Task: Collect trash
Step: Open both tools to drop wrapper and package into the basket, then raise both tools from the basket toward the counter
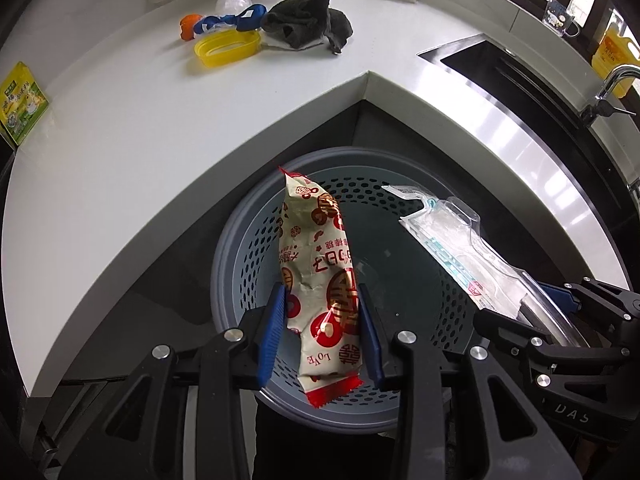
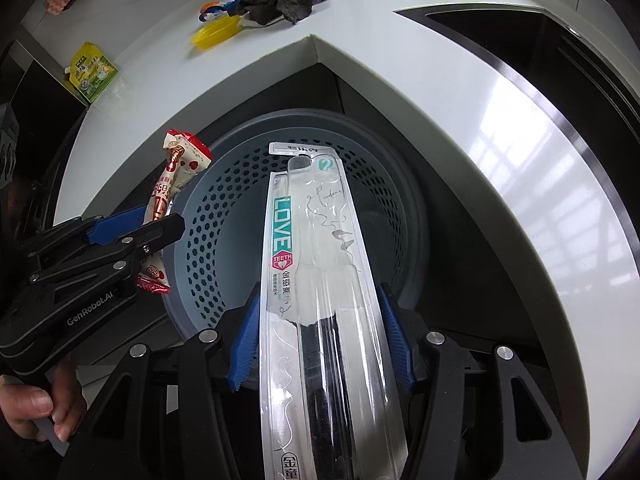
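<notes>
White kitchen counter wraps around an inside corner and fills the upper half of both views, with a sink at the upper right of the left wrist view. Below the corner, in the middle of each frame, stands a grey perforated bin, and both pieces of trash hang over its mouth. The left gripper is clamped on a red and cream snack wrapper, its blue pads touching both sides of the lower part, the wrapper standing up toward the centre of the frame. The right gripper is clenched on a long clear toothbrush package, which points away from the camera over the bin's far wall. By my reading, the step in hand is the drop: 2 items are carried and held above the bin, neither yet released. The next move calls for opening each set of fingers so the item falls inside the rim; the long package may need tipping down first, since it could catch across the rim. More clutter waits at the upper centre of the left wrist view: a yellow lid, a dark cloth, a crumpled plastic bag, and a green packet at the left edge.
</notes>
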`<state>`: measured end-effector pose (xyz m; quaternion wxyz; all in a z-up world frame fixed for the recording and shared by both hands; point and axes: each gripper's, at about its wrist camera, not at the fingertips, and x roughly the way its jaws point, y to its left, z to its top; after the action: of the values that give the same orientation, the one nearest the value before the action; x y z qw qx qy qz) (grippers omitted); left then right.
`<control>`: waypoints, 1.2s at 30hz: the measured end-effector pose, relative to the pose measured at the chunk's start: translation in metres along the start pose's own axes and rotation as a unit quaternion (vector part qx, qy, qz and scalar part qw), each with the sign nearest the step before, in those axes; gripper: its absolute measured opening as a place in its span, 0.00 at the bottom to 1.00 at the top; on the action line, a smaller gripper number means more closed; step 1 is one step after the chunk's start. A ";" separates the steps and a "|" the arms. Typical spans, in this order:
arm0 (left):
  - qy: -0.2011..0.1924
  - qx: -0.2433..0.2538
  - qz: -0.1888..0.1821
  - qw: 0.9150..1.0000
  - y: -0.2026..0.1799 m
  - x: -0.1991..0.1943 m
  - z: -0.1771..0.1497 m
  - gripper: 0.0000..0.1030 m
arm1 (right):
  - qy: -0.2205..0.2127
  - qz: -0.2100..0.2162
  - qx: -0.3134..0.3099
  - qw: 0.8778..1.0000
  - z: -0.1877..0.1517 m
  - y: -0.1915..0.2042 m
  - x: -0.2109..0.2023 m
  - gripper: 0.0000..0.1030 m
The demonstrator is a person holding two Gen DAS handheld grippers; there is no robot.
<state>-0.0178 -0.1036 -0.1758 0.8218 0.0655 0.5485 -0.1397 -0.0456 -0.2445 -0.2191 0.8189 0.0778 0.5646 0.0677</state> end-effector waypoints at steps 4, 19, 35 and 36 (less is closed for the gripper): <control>0.015 -0.008 0.000 1.000 0.005 0.009 -0.002 0.35 | 0.007 -0.003 0.003 1.000 0.004 0.002 0.012 0.52; 0.022 -0.026 0.009 0.999 0.018 0.014 -0.003 0.54 | 0.038 -0.001 0.010 0.999 0.009 -0.003 0.023 0.71; 0.016 -0.029 0.020 0.999 0.015 0.008 0.002 0.57 | 0.031 0.005 0.025 0.999 0.003 -0.016 0.006 0.71; 0.014 -0.029 0.021 0.999 0.015 0.006 0.003 0.57 | 0.028 0.006 0.026 0.999 0.004 -0.016 0.004 0.71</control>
<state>-0.0088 -0.0912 -0.1810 0.8180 0.0552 0.5627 -0.1054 -0.0406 -0.2594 -0.2246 0.7999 0.1007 0.5885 0.0602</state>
